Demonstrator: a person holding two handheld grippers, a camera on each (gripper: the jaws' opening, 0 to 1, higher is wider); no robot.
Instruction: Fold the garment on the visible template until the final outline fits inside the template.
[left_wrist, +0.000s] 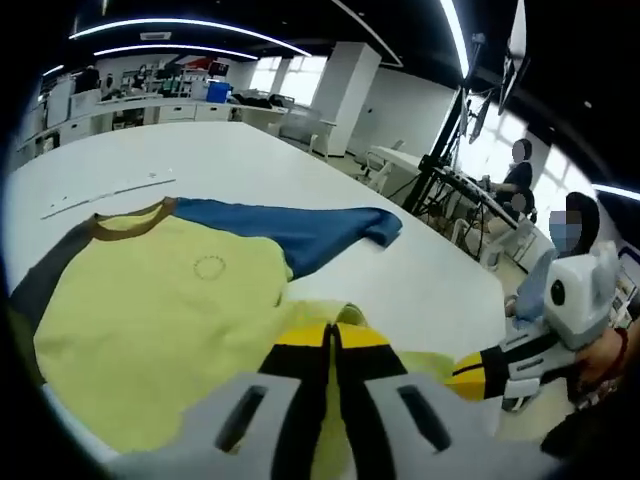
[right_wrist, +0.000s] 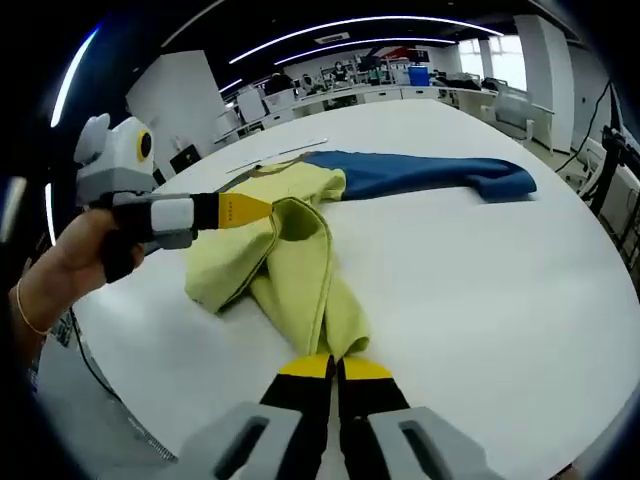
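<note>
A yellow garment (left_wrist: 160, 310) with a brown collar (left_wrist: 125, 222) and a blue sleeve (left_wrist: 300, 228) lies on the white table (left_wrist: 430, 285). Its lower part is lifted and bunched. In the left gripper view my left gripper (left_wrist: 335, 338) is shut on the yellow cloth, and my right gripper (left_wrist: 466, 376) comes in from the right, pinching the same cloth. In the right gripper view my right gripper (right_wrist: 335, 363) is shut on the hem of the garment (right_wrist: 300, 270). The left gripper (right_wrist: 266, 208), in a person's hand (right_wrist: 70, 262), grips a raised fold. The blue sleeve (right_wrist: 430, 175) stretches away to the right.
A thin pale strip (left_wrist: 105, 194) lies on the table beyond the collar, also the strip (right_wrist: 278, 153). Desks and shelves (left_wrist: 150, 100) stand at the back. Two people (left_wrist: 520, 175) sit by stands at the right. The table edge (right_wrist: 110, 370) runs close on the left.
</note>
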